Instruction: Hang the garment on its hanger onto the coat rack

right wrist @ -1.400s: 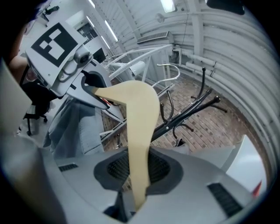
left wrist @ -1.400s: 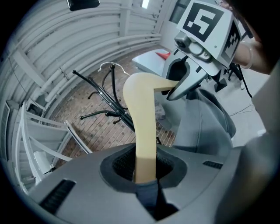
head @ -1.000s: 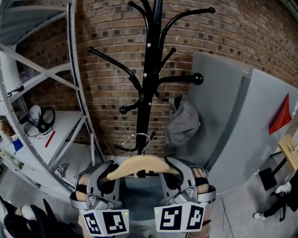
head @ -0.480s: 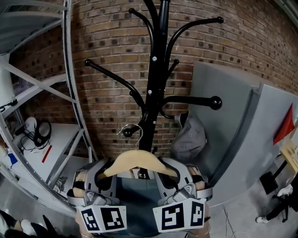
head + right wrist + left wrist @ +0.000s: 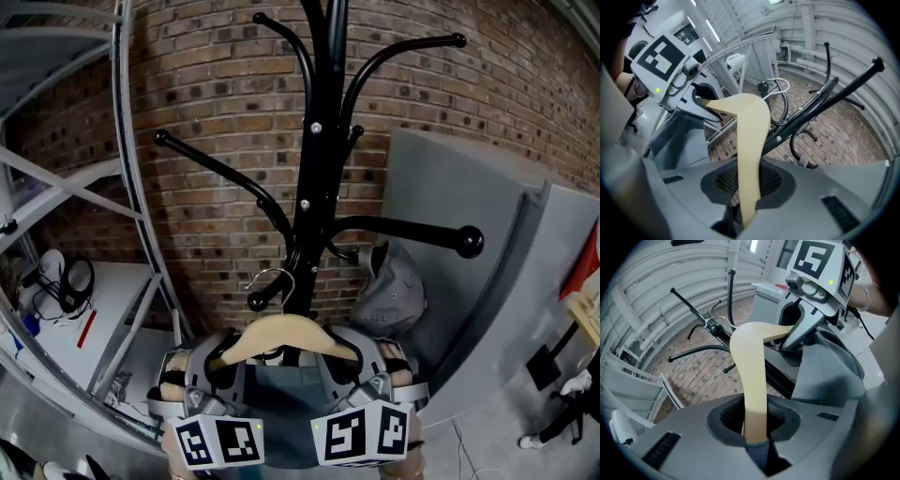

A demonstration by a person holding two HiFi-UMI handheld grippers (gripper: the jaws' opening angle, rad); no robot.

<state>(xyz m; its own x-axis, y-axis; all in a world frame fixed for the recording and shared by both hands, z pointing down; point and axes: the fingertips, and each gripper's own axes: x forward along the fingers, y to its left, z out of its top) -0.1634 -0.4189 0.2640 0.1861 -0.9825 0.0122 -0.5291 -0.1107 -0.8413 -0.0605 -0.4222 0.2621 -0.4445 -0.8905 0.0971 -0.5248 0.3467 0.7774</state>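
A pale wooden hanger (image 5: 291,334) with a metal hook (image 5: 273,279) carries a blue-grey garment (image 5: 281,412) that hangs below it. My left gripper (image 5: 217,356) is shut on the hanger's left arm (image 5: 752,380), and my right gripper (image 5: 349,356) is shut on its right arm (image 5: 749,150). The black coat rack (image 5: 314,169) stands right behind, against the brick wall. The hook sits level with a low short peg (image 5: 261,298) on the rack's left side; I cannot tell whether they touch.
A long peg with a ball end (image 5: 466,242) reaches out to the right, and a grey cap (image 5: 389,291) hangs under it. Metal shelving (image 5: 122,187) with headphones (image 5: 73,281) stands at the left. Grey panels (image 5: 487,272) lean at the right.
Both grippers have carried the hanger closer to the rack. Its hook now sits beside the low left peg, and the rack looms larger in the head view.
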